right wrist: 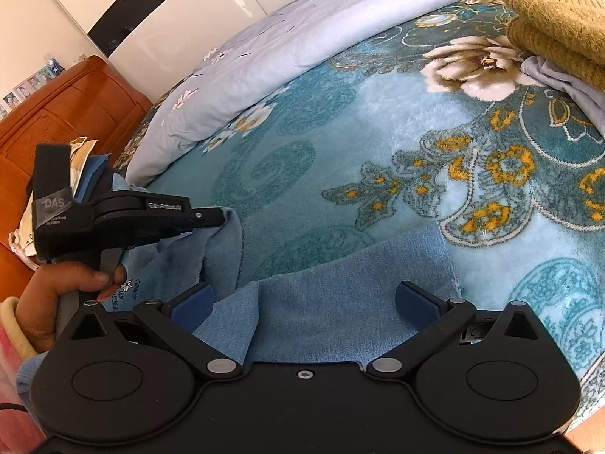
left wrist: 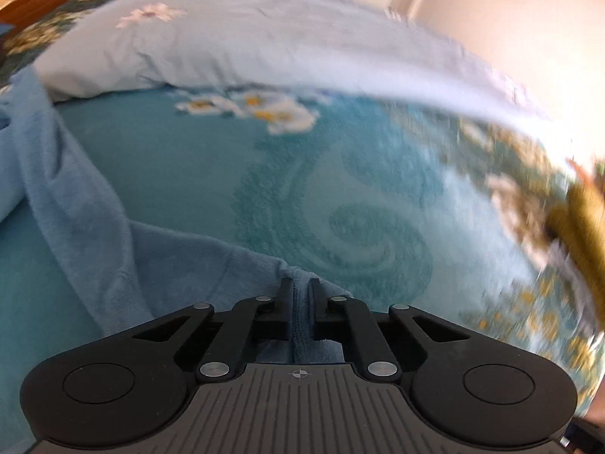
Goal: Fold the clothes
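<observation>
A soft, light blue fleece garment (right wrist: 340, 295) lies rumpled on the near part of a teal plush bedspread patterned with swirls and yellow-centred flowers (right wrist: 378, 121), one flat panel spread toward the right and a bunched, twisted part trailing off to the left, where a line of small printed lettering shows beside the person's hand. The left gripper (left wrist: 300, 291) is clamped tight on a thick folded edge of this garment, the cloth running in a ridge between its black fingers; from the right wrist view that same gripper holds the fabric lifted a little off the bed, the cloth hanging from its tip. The right gripper (right wrist: 302, 302) stands with its blue-padded jaws spread wide above the flat panel, nothing pressed between them. The person's left hand (right wrist: 64, 295) wraps the handle of the left tool, a pale cuff at the wrist. Beyond the garment, a pale blue quilt with faint flower print (right wrist: 302, 38) is heaped along the far side of the bed, and a folded mustard-yellow knitted item (right wrist: 559, 19) rests on a pale grey cloth at the far right, seemingly a piece already dealt with. An orange wooden headboard (right wrist: 75, 113) stands at the left. The blue garment itself looks barely begun: one edge is seized, no neat fold is visible, and it still needs spreading, folding and stacking.
</observation>
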